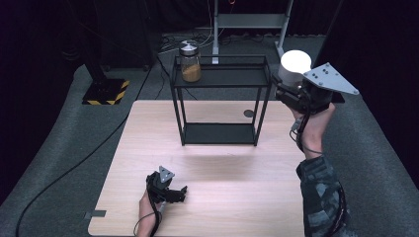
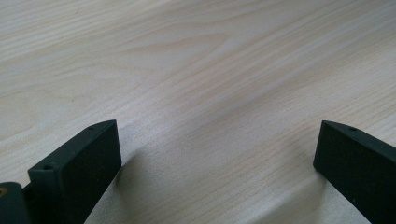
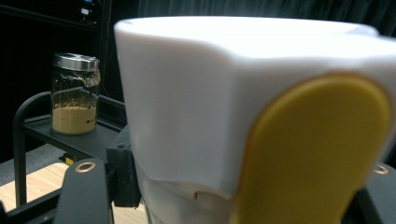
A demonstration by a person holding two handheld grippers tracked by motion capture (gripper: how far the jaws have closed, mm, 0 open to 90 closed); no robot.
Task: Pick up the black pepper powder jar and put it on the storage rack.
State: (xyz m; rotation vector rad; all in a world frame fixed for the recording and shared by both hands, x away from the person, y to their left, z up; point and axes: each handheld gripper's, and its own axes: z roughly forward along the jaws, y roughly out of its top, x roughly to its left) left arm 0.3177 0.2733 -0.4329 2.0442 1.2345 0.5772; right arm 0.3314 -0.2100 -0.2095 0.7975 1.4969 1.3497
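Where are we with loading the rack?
Done: the glass jar stands on the black rack, top shelf. In hand: the right gripper is shut on a white container, held up beside the rack's right end. Left: setting it down. The left gripper rests open on the table.

Grey carpet floor, black curtains, pale wooden table, grey stand behind.

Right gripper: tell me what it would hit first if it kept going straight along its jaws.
The right gripper, shut on the white container, points toward the black shelf rack. Going straight on, the container would probably meet the rack's top tier near its right end; the glass jar stands farther left. Depth is uncertain.
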